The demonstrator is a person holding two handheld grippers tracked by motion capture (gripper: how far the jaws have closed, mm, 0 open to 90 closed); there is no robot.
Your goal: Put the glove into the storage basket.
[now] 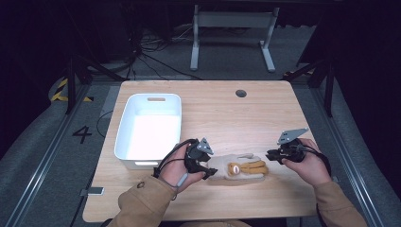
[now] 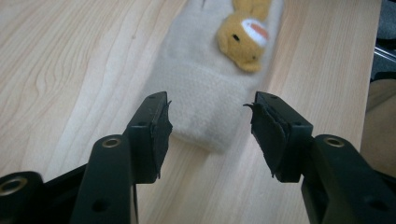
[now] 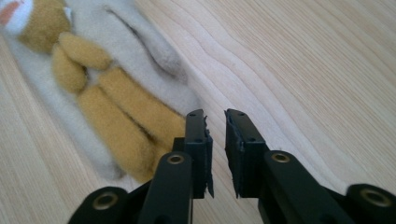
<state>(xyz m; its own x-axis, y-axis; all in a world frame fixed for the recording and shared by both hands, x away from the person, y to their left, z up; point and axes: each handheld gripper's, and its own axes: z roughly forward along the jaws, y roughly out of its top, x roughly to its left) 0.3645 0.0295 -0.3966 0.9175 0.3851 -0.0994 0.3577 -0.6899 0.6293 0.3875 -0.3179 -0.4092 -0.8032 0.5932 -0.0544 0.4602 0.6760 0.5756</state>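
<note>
A cream fleece mitten (image 1: pixel 236 169) with a tan plush bear sewn on it lies flat on the wooden table (image 1: pixel 227 118), near the front edge. My left gripper (image 1: pixel 206 168) is at the mitten's left end. In the left gripper view its jaws stand open (image 2: pixel 210 109), the mitten's cuff (image 2: pixel 205 84) lies just ahead and between them, and the pads do not press on it. My right gripper (image 1: pixel 269 155) sits just off the mitten's right end. Its jaws (image 3: pixel 215 122) are a narrow gap apart with nothing between them, beside the bear's legs (image 3: pixel 116 107).
A white plastic bin (image 1: pixel 122 130) with cut-out handles stands on the table's left half, just behind my left hand. A round cable hole (image 1: pixel 240 93) sits near the far edge. Bare wood stretches behind and to the right of the mitten.
</note>
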